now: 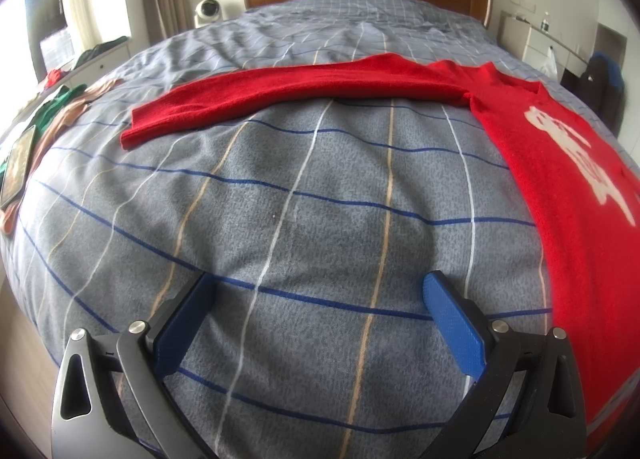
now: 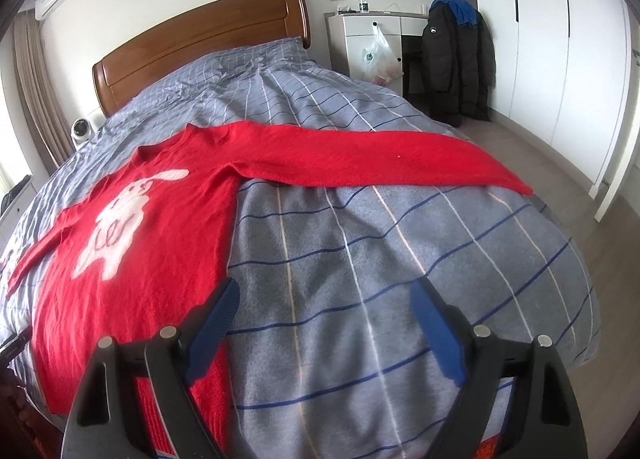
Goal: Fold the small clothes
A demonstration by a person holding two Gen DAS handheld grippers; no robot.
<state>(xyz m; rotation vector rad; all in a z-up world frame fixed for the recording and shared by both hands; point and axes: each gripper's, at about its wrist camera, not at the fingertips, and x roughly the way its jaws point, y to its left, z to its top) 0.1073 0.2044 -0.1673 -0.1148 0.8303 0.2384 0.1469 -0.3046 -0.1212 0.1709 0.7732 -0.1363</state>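
Both pairs of fingers stand wide apart and hold nothing: your left gripper point(image 1: 320, 315) hangs over bare quilt, and your right gripper point(image 2: 326, 319) hovers at the sweater's lower edge, its left blue finger point(image 2: 212, 323) over red knit and the other over the bed point(image 2: 360, 259).

Beyond them, the red sweater point(image 2: 160, 227) lies flat, front up, with its white figure point(image 2: 116, 227) showing. Its body runs from the near edge of the bed up toward the wooden headboard point(image 2: 200, 43), so the long axis of the trunk points away from you.

Farther on, both sleeves lie spread straight out, crosswise to the body: one sleeve point(image 1: 280, 95) stretches out to the left in the left wrist view, the other sleeve point(image 2: 380, 159) out to the right in the right wrist view.

Each sleeve lies ahead of its own gripper, so each hand is the nearer one for its own side; the body's hem is nearest your right hand. Judging by this, the first fold is yet to be made.
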